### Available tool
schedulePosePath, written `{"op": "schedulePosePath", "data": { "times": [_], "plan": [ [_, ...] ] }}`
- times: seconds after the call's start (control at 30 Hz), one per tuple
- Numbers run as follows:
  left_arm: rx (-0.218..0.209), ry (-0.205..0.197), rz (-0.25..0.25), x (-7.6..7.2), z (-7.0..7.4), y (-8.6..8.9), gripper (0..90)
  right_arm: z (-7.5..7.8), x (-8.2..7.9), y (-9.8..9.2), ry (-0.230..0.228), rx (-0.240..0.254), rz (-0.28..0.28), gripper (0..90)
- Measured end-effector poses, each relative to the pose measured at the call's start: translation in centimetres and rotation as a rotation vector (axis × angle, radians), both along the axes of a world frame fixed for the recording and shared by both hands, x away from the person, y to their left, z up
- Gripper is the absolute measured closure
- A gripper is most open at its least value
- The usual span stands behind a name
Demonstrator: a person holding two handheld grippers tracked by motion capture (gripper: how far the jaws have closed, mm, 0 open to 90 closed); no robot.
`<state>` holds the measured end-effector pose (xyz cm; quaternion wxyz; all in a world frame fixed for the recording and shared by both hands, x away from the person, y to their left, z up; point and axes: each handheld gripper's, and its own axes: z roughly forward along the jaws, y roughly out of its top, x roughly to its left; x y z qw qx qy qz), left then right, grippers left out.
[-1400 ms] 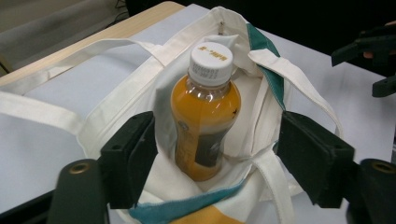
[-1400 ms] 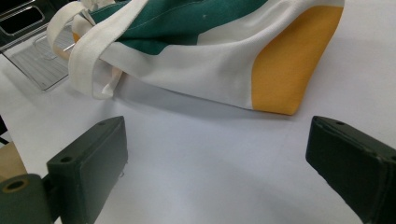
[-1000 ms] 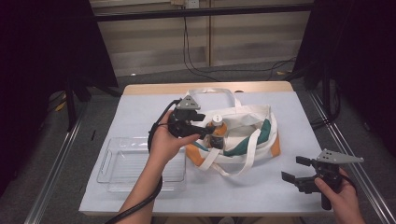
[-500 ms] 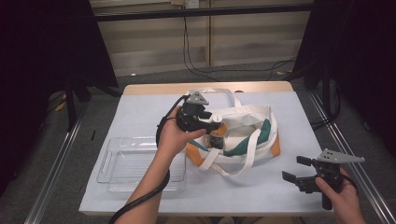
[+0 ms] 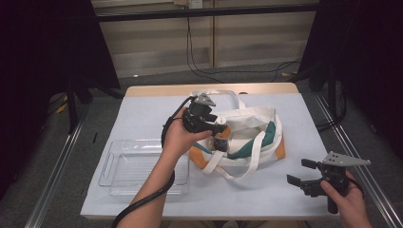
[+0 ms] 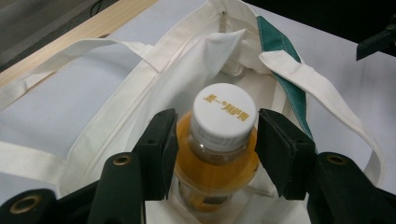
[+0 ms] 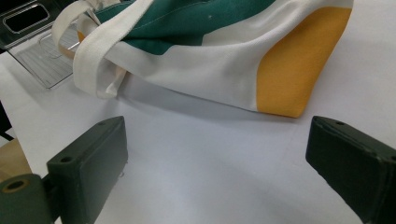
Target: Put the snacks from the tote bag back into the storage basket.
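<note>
Between the jaws of our left gripper [image 6: 215, 154] stands a capped drink bottle [image 6: 218, 149], upright in the mouth of a tote bag [image 5: 252, 135] that lies on the table [image 5: 142, 114]. One bag strap [image 6: 322, 100] runs off to that gripper's right, another [image 6: 70, 60] to its left. Beside our left forearm, just left of the bag, sits a plastic tray [image 5: 138, 166]. Our right gripper [image 5: 299, 173] rests low near the table's right front corner, well apart from the bag; ahead of its jaws lies the bag's side, with the tray [image 7: 42, 51] beyond at upper left.
</note>
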<state>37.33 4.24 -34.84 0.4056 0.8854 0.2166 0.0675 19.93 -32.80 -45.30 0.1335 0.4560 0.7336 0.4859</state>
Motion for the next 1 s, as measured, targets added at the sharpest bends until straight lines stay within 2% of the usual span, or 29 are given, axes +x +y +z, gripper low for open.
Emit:
{"op": "schedulePosePath", "data": {
  "times": [0.07, 0.1, 0.2, 0.27, 0.33, 0.43, 0.47, 0.57, 0.7, 0.8, 1.0],
  "plan": [
    [0.005, 0.004, 0.003, 0.1, 0.0, -0.2, 48.6, 0.0, 0.0, 0.0, 0.001, 0.001, -0.001, 5.5],
    [0.028, 0.003, -0.011, 0.2, 0.0, -0.3, 49.2, 0.0, 0.0, 0.0, 0.001, 0.001, -0.001, 5.5],
    [0.028, 0.012, -0.004, 0.2, 0.0, -0.4, 49.9, 0.0, 0.0, -0.1, 0.0, 0.002, -0.001, 5.5],
    [0.042, 0.011, -0.006, 0.3, 0.1, -0.6, 50.7, 0.0, 0.0, -0.1, -0.002, 0.002, -0.002, 5.5],
    [0.067, 0.013, -0.018, 0.3, 0.2, -0.6, 50.9, 0.0, 0.0, -0.1, -0.001, 0.001, -0.004, 5.5],
    [0.077, 0.018, -0.029, 0.4, 0.3, -0.8, 52.4, 0.0, 0.0, -0.2, -0.005, 0.0, -0.001, 5.5],
    [0.062, 0.021, -0.019, 0.4, 0.3, -0.9, 53.0, 0.0, 0.0, -0.2, -0.006, -0.001, -0.001, 5.5],
    [0.081, 0.03, -0.026, 0.6, 0.5, -0.8, 54.8, 0.0, 0.0, -0.1, -0.003, 0.001, -0.003, 5.5],
    [0.07, 0.041, -0.02, 0.6, 0.6, -0.9, 55.9, 0.0, 0.0, -0.1, -0.002, -0.001, -0.003, 5.5],
    [0.088, 0.021, -0.031, 0.6, 0.8, -1.0, 58.1, 0.0, -0.1, -0.2, -0.001, 0.001, -0.004, 5.5],
    [0.098, 0.029, -0.029, 0.5, 0.9, -1.3, 58.8, 0.0, -0.1, -0.1, -0.001, 0.0, -0.003, 5.5]
  ]
}}
